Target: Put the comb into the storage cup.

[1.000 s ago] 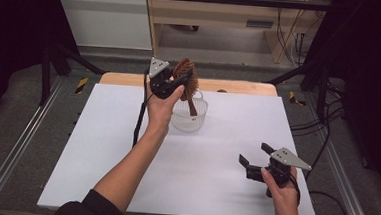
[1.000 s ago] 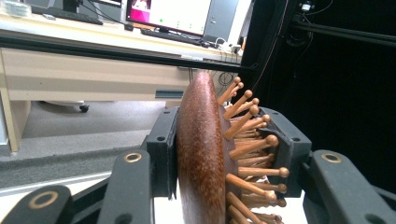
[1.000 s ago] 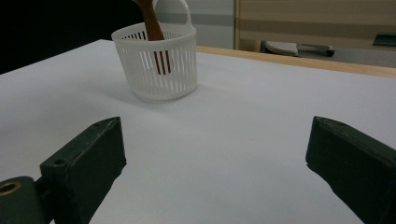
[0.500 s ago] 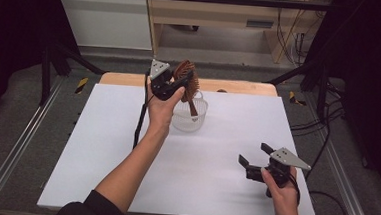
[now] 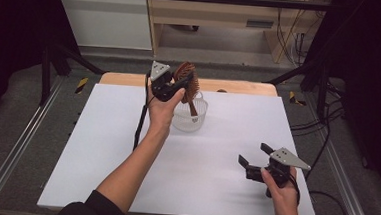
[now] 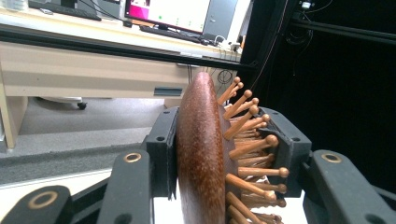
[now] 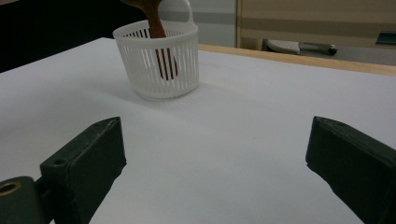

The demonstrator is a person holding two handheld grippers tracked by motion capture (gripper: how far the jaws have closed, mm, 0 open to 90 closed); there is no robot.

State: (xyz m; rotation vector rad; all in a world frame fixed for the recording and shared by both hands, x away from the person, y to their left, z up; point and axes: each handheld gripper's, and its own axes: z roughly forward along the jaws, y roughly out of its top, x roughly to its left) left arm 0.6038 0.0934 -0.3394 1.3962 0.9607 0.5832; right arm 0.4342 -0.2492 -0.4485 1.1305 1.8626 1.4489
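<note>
Hairbrush: brown wooden brush with ball-tipped wooden pins, held head-up above the far middle of the table; its handle slants down into the white basket. In the left gripper view the head stands on edge between the pads, smooth back to one side, pins to the other.
Table: white top, largest thing in the high view, with a wooden strip along its far edge and metal rails on either side.
Left forearm and hand: reaches from the bottom of the high view up to the far middle of the table, dark sleeve at the elbow, hand wrapped round the gripper body.
Right hand: low at the near right of the table, well apart from the basket.
Basket: small, round, white, slatted plastic, standing upright on the table just beside the left hand; in the right gripper view the brush handle shows through its slats and a loop handle rises at its back rim.
Left gripper: jaws pinching the hairbrush head from both faces, grey plate on top, cable trailing down beside the wrist.
Right gripper: jaws spread wide with nothing between them, pointing toward the basket, hovering just over the tabletop.
</note>
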